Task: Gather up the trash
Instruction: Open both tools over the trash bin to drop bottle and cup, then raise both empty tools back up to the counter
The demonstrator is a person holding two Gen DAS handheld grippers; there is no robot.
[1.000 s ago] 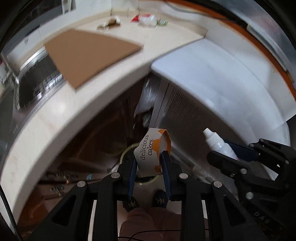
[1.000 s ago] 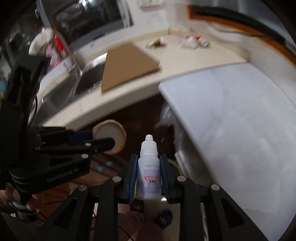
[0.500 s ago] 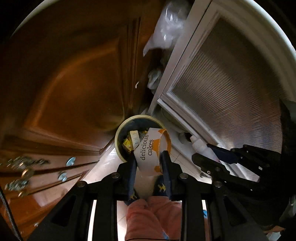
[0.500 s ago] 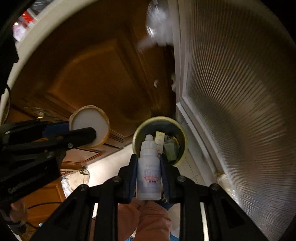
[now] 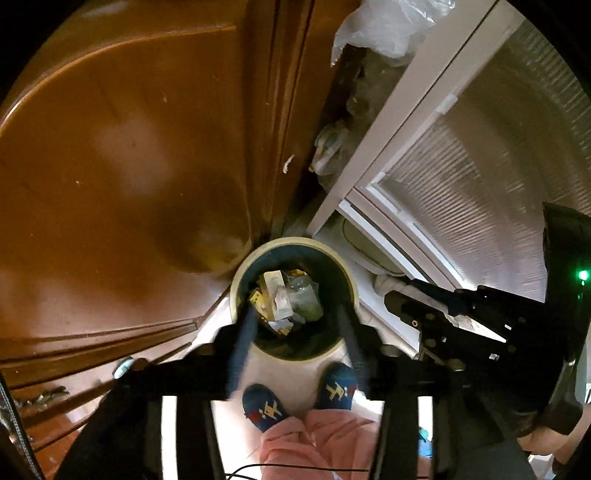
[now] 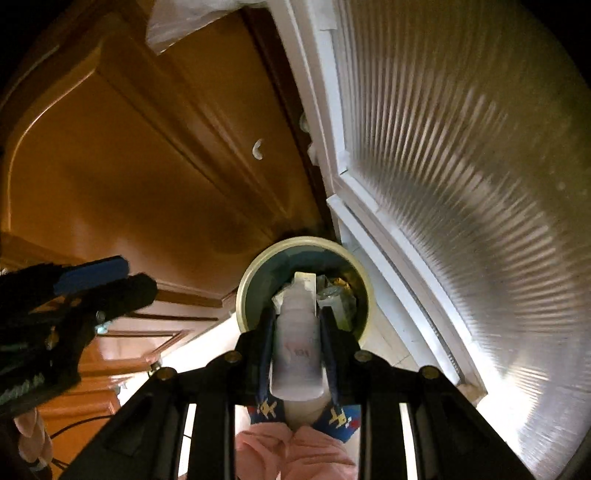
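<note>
A round bin [image 5: 295,242] with a pale rim stands on the floor, holding several wrappers and packets [image 5: 284,302]. My left gripper [image 5: 295,314] hangs right above its mouth; its jaws are opening and nothing is between them. I cannot pick out the paper cake cup among the trash. My right gripper [image 6: 297,314] is shut on a white dropper bottle [image 6: 297,343], whose cap points down over the same bin [image 6: 306,240]. The right gripper [image 5: 406,299] also shows to the right of the bin in the left wrist view. In the right wrist view the left gripper [image 6: 110,280] reaches in from the left.
A brown wooden cabinet door [image 5: 129,166] rises on the left of the bin and a white-framed ribbed glass door [image 5: 461,166] on the right. A clear plastic bag [image 5: 384,26] is wedged in the gap between them. The person's feet in blue socks [image 5: 264,406] stand just before the bin.
Both grippers have sunk from counter height to just above the bin. The left jaws have spread and the cake cup has left them. The right still grips the bottle.
</note>
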